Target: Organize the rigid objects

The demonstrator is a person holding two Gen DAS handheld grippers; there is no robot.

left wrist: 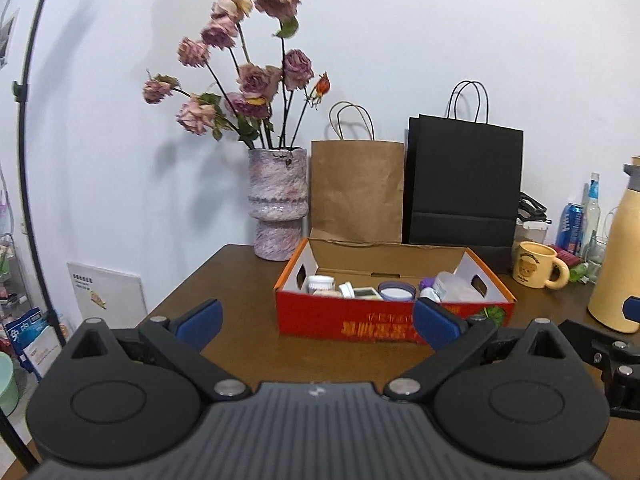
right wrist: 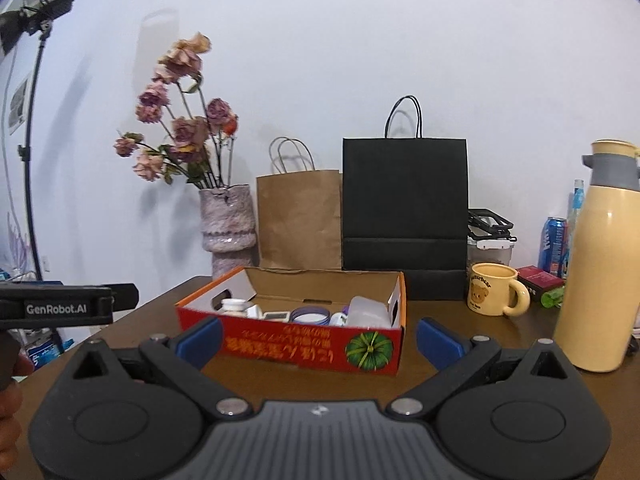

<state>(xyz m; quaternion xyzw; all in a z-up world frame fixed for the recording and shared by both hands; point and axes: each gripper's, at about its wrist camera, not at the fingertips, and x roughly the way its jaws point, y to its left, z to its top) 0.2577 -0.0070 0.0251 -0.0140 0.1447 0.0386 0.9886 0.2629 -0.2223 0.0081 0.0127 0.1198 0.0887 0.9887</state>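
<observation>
A red open cardboard box [left wrist: 344,320] stands on the brown table [left wrist: 224,280]; it also shows in the right wrist view [right wrist: 304,344]. Inside lie several small rigid items: a white jar [left wrist: 320,282], a purple-rimmed lid [left wrist: 397,290] and a clear plastic container [left wrist: 456,286]. My left gripper [left wrist: 318,324] is open and empty, just in front of the box. My right gripper [right wrist: 318,340] is open and empty, also in front of the box. A yellow bear mug [right wrist: 494,294] stands right of the box.
A vase of dried roses [left wrist: 278,204], a brown paper bag [left wrist: 356,190] and a black paper bag [left wrist: 464,184] line the wall behind the box. A tall yellow thermos [right wrist: 600,256], a blue can [right wrist: 554,246] and bottles crowd the right side. The left gripper's body [right wrist: 60,306] shows at the left.
</observation>
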